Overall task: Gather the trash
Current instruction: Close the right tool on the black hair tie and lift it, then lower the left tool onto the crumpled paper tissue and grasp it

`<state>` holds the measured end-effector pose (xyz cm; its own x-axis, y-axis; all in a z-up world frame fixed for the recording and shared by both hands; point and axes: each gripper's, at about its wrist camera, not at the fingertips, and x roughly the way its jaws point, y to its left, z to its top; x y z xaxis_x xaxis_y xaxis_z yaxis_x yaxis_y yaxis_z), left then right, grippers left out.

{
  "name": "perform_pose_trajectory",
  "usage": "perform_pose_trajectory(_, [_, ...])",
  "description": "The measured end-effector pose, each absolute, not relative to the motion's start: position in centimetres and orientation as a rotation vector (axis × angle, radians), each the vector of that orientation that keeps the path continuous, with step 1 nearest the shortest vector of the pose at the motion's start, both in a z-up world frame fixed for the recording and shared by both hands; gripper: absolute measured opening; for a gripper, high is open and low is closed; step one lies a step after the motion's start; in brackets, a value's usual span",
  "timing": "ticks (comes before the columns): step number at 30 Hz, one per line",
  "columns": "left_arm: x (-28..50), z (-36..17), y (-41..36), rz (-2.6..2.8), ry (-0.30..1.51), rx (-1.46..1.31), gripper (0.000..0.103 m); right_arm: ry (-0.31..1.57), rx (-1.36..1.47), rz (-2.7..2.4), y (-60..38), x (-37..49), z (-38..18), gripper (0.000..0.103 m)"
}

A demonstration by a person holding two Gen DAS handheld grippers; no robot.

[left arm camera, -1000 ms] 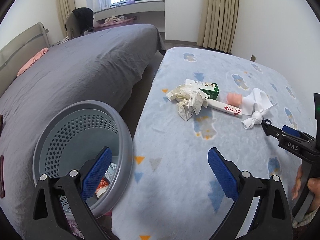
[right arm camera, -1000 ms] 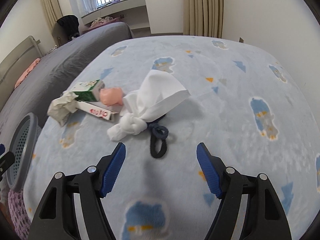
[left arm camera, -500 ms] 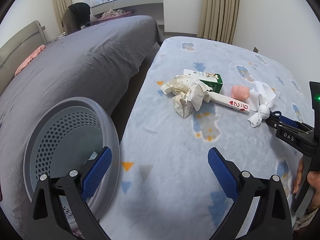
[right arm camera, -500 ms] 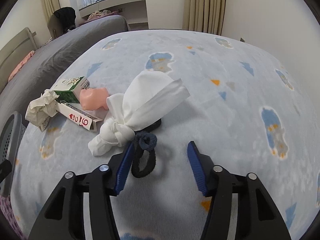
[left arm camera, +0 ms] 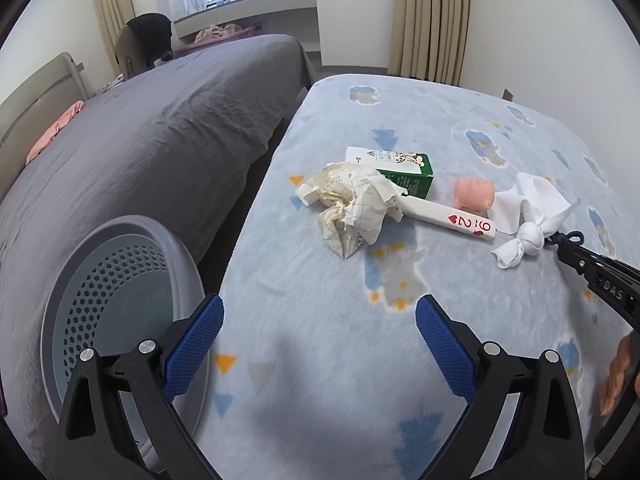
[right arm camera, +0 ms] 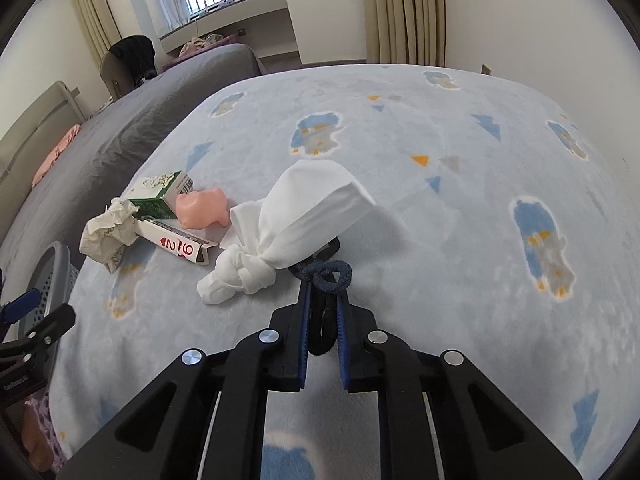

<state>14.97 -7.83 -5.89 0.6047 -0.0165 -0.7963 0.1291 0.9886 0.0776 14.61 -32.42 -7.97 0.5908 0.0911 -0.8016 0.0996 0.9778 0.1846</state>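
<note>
Trash lies on a light blue blanket: crumpled paper, a green and white carton, a playing-card box, a pink lump, a knotted white cloth and a dark hair tie. My right gripper is shut on the hair tie beside the cloth. My left gripper is open and empty, between the grey perforated bin and the trash.
The bin stands at the blanket's left edge, by a grey-covered bed. Curtains and a window sill are at the back. A white wall is on the right.
My right gripper has moved forward and closed on the hair tie. My left gripper has shifted right and forward, away from the bin toward the trash.
</note>
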Motion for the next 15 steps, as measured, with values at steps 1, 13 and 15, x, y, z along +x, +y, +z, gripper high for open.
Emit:
perform_pose_trajectory(1, [15.1, -6.0, -8.1, -0.083, 0.918, 0.138, 0.095, 0.934, 0.230, -0.008, -32.8, 14.4, -7.8, 0.012])
perform_pose_trajectory(13, [16.9, -6.6, -10.0, -0.103, 0.928, 0.152, 0.095, 0.864, 0.359, -0.127, -38.0, 13.4, -6.6, 0.012])
perform_pose_trajectory(15, [17.4, -6.7, -10.1, -0.104, 0.932, 0.151, 0.095, 0.862, 0.380, -0.133, -38.7, 13.4, -6.6, 0.012])
